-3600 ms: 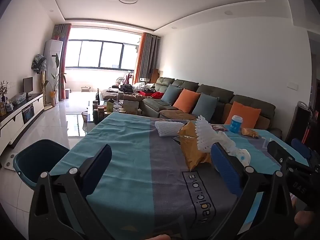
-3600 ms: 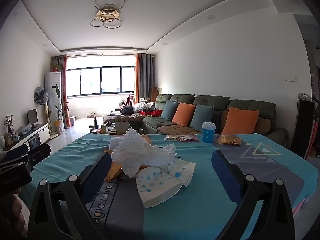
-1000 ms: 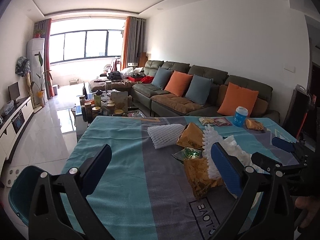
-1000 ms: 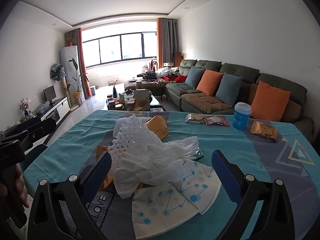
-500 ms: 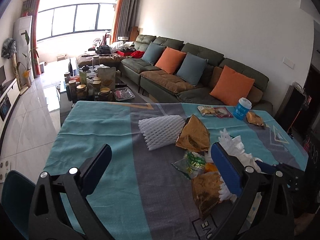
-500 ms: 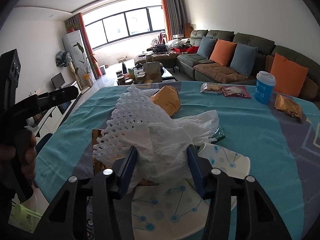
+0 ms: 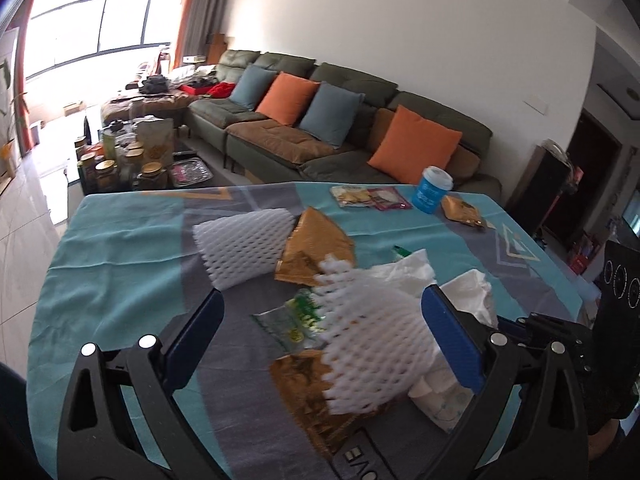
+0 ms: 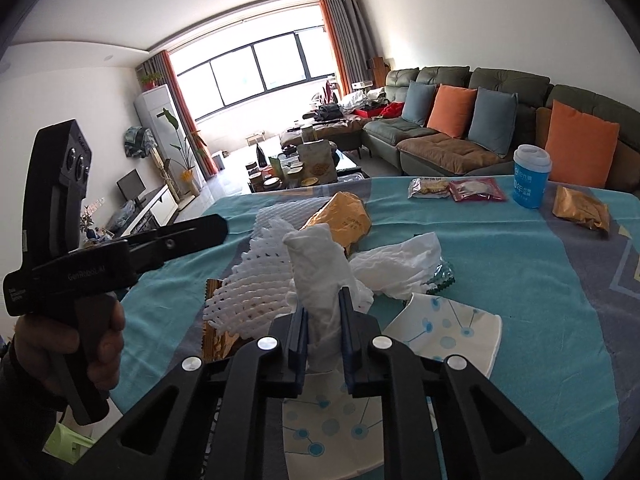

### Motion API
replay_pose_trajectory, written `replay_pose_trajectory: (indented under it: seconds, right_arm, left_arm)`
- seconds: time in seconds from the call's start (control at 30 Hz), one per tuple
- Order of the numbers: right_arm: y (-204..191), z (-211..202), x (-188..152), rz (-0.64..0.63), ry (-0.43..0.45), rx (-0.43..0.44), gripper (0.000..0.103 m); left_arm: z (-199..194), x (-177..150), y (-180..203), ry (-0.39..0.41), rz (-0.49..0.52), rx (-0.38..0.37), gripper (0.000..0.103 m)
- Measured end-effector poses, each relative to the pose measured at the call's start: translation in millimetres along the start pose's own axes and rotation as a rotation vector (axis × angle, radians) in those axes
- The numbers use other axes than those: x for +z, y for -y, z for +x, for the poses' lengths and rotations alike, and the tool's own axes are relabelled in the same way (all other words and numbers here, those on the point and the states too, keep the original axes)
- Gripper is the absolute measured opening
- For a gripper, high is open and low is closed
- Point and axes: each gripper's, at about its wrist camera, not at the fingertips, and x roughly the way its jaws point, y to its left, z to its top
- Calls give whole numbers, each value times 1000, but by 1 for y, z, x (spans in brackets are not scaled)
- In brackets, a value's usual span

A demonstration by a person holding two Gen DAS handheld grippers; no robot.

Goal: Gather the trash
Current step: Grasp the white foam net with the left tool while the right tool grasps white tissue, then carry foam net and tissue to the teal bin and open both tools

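Note:
A heap of trash lies on the teal and grey tablecloth (image 7: 120, 272). My right gripper (image 8: 324, 316) is closing, and its pads press on a twisted white tissue (image 8: 320, 268) that stands up between them. Beside the tissue lies a white foam net (image 8: 248, 292), with crushed paper cups (image 8: 452, 332) to the right. My left gripper (image 7: 322, 308) is open, its fingers wide on either side of that foam net (image 7: 372, 344) and not pressing it. Under the net lie a gold wrapper (image 7: 312, 392) and a green wrapper (image 7: 296, 320).
A second foam net (image 7: 244, 248) and another gold wrapper (image 7: 316, 252) lie further back. At the far edge are a blue cup (image 7: 432, 196), flat snack packets (image 7: 368, 198) and a gold packet (image 7: 464, 210). A sofa with cushions (image 7: 412, 148) stands beyond.
My right jaws went from wide open to closed on the tissue. The left gripper tilted down and swung toward the heap, so the foam net now sits between its fingers.

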Motion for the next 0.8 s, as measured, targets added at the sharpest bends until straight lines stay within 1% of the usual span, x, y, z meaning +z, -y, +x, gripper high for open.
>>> replay_pose_trajectory:
  seconds: [0.03, 0.1, 0.17, 0.2, 0.23, 0.33, 0.4, 0.47, 0.6, 0.67, 0.8]
  right_arm:
    - [0, 0, 0, -1, -1, 2, 12]
    - [1, 2, -2, 0, -7, 0, 12]
    - [2, 3, -3, -3, -9, -2, 12]
    - [2, 3, -3, -3, -9, -4, 12]
    - [3, 4, -3, 1, -11, -2, 12]
    - [4, 4, -5, 0, -11, -1, 12]
    - [4, 4, -5, 0, -11, -1, 12]
    - [5, 5, -6, 2, -14, 1, 12]
    - [6, 5, -7, 1, -14, 1, 12]
    - [6, 5, -8, 1, -15, 1, 12]
    - [7, 1, -9, 5, -1, -8, 12]
  left_arm:
    - [3, 0, 2, -6, 3, -12, 93]
    - [14, 2, 6, -36, 1, -38, 81]
    - [23, 2, 8, -72, -10, -64, 76]
    - [28, 2, 8, -87, -18, -81, 71]
    - [32, 3, 9, -100, -21, -90, 70]
    - [42, 3, 8, -132, -45, -111, 60]
    - [45, 2, 8, -149, -51, -117, 43]
    - [47, 0, 8, -155, -49, -117, 33]
    - [49, -3, 8, -173, -52, -118, 21]
    - [49, -4, 6, -174, -60, -131, 15]
    - [41, -4, 6, -153, -54, -149, 11]
